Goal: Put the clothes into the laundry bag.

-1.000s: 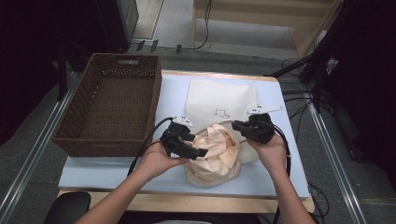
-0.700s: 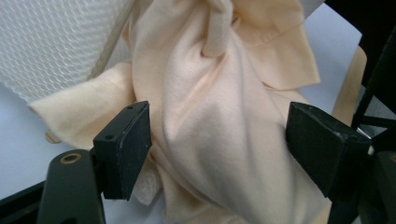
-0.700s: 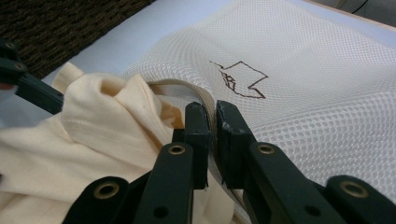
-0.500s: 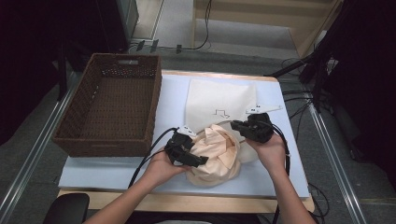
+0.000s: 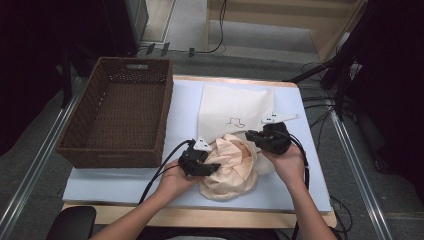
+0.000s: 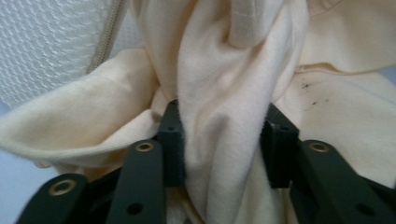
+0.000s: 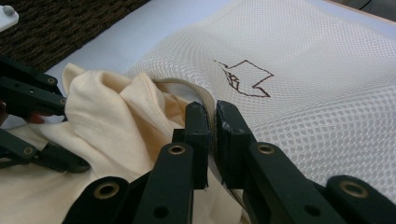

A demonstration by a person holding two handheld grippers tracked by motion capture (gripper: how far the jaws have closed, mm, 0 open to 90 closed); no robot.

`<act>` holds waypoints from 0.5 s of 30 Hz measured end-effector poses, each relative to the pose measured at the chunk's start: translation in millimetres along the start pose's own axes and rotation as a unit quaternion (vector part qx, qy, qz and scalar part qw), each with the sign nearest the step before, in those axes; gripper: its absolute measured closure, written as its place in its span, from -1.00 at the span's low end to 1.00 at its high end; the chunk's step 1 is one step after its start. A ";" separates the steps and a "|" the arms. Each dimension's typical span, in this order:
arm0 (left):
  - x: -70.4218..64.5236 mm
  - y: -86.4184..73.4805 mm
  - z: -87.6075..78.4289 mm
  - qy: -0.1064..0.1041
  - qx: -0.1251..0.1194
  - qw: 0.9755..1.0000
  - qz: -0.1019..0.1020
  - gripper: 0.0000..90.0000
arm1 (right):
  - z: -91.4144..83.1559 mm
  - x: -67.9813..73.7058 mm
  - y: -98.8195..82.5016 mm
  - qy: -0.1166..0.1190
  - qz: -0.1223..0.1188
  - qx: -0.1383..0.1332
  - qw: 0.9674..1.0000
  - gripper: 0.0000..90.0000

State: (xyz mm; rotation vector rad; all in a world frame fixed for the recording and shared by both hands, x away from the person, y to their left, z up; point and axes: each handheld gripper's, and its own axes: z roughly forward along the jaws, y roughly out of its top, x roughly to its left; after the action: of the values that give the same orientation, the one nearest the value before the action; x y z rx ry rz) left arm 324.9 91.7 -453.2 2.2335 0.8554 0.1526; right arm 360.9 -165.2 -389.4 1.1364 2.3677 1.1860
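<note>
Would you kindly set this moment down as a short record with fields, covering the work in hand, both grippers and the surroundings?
work: putting a cream garment into a white mesh laundry bag
left gripper: jaws have just been closing on a thick fold of the garment; both pads press it
right gripper: shut on the zippered edge of the mesh bag, holding it up at the opening
garment: bunched at the bag's mouth, mostly outside it
wicker basket: at the left of the table
</note>
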 end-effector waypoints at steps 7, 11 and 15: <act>-1.1 2.2 0.2 0.000 -0.002 1.000 0.006 0.70 | -0.8 0.9 2.8 0.001 -0.002 -0.003 1.000 0.89; -0.2 10.9 -3.8 -0.012 -0.002 1.000 -0.001 0.74 | -1.4 2.1 4.2 0.002 -0.004 -0.002 1.000 0.89; -3.8 25.5 -10.4 -0.019 -0.011 1.000 0.001 0.75 | -3.6 3.0 6.5 0.003 0.000 -0.009 1.000 0.89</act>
State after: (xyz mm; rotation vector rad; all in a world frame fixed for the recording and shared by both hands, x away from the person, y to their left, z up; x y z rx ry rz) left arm 331.9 82.4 -428.0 2.2088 0.8280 0.1201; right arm 360.5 -162.6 -381.8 1.1300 2.3568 1.2093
